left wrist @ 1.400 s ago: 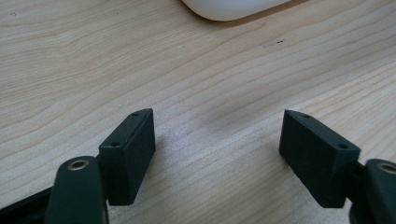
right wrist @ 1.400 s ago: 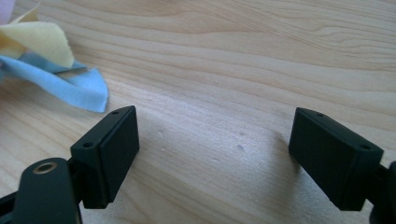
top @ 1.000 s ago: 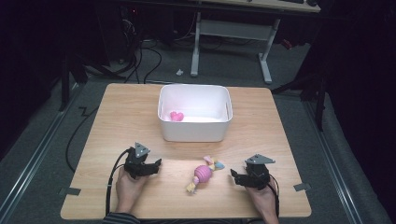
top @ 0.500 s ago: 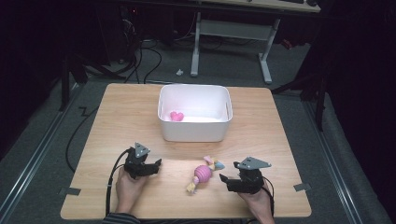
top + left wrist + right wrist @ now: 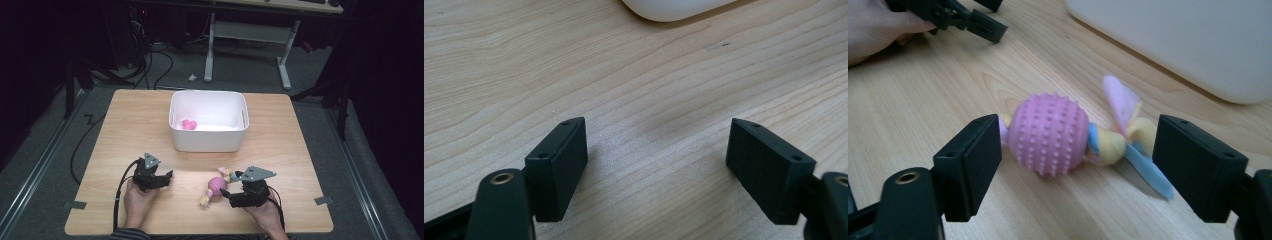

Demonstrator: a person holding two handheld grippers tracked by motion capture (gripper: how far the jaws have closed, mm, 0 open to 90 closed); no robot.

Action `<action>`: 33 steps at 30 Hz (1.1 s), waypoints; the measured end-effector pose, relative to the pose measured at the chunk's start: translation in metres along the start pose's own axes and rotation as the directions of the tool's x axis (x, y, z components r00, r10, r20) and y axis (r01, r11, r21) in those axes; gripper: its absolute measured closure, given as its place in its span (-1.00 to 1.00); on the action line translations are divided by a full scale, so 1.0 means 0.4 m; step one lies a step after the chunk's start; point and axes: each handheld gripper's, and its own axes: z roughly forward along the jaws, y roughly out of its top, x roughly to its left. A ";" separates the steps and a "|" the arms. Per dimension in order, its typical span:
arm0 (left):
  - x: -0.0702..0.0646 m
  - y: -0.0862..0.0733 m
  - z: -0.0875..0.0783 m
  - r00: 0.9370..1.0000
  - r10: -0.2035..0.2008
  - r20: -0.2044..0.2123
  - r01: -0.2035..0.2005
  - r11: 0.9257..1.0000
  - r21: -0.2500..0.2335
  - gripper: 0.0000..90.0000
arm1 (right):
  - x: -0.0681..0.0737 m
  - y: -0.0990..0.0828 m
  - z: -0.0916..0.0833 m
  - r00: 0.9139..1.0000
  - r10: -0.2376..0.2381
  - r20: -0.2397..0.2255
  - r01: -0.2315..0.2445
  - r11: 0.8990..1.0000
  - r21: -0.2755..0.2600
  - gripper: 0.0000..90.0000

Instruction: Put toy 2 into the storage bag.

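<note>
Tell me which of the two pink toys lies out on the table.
The knobbly pink ball with knotted cloth tails, by the right gripper. The other pink toy sits inside the white tub.

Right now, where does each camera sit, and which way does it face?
High view: above the table's near side, looking forward and down at the white plastic bin; both hands show.
Left gripper view: rides the left gripper, facing bare wood.
Right gripper view: rides the right gripper, facing the pink nubbed ball toy, shared with the high view.

A light wooden table (image 5: 130, 120) carries a white bin (image 5: 209, 131) at its middle, toward the far side, and a pink knobbly ball toy with cloth knots (image 5: 216, 186) near the front edge.
</note>
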 end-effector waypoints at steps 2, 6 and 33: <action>0.000 0.000 0.000 1.000 0.000 0.000 0.000 1.000 0.000 -0.45 | 0.006 0.007 0.008 1.000 -0.013 -0.006 0.013 1.000 0.007 -0.59; 0.000 0.000 0.000 1.000 0.000 0.000 0.000 1.000 0.000 -0.45 | 0.014 0.018 0.028 0.999 -0.028 -0.017 0.029 0.999 0.013 -0.62; 0.000 -0.001 -0.001 1.000 0.000 -0.002 0.000 1.000 0.001 -0.45 | 0.025 0.019 0.143 0.994 -0.086 -0.068 0.093 0.989 0.115 -0.72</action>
